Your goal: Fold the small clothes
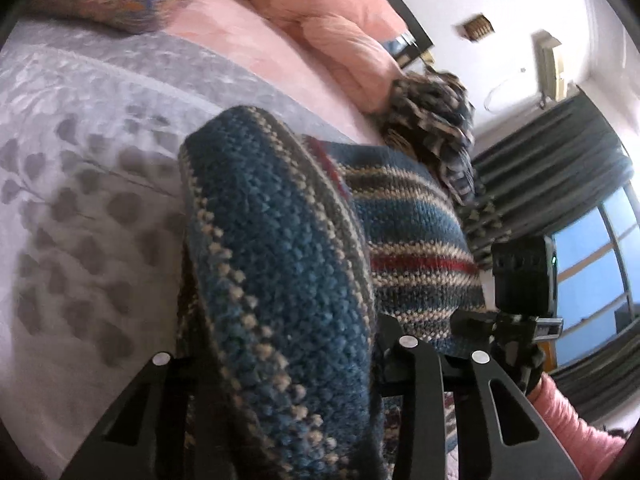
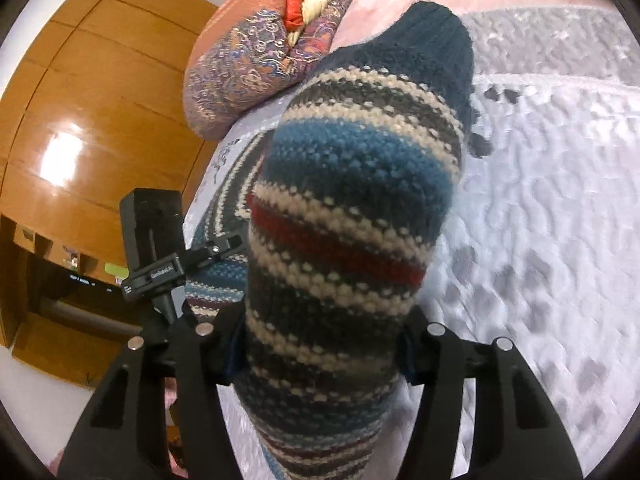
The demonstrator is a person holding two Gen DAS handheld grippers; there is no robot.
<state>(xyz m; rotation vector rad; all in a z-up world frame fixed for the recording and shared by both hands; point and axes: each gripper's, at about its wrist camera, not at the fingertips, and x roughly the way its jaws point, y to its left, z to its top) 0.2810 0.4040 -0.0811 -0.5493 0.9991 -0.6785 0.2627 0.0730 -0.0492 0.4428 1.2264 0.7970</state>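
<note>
I hold a striped knitted sock [image 2: 340,216] lifted above the bed [image 2: 540,200], my right fingers [image 2: 320,344] clamped on one end and my left fingers [image 1: 280,356] on the other. I judge the fold is midway; next, bring both ends together and lay it down.

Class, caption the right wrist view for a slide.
Right hand-held gripper clamps a striped knit sock above the grey bedspread.
</note>
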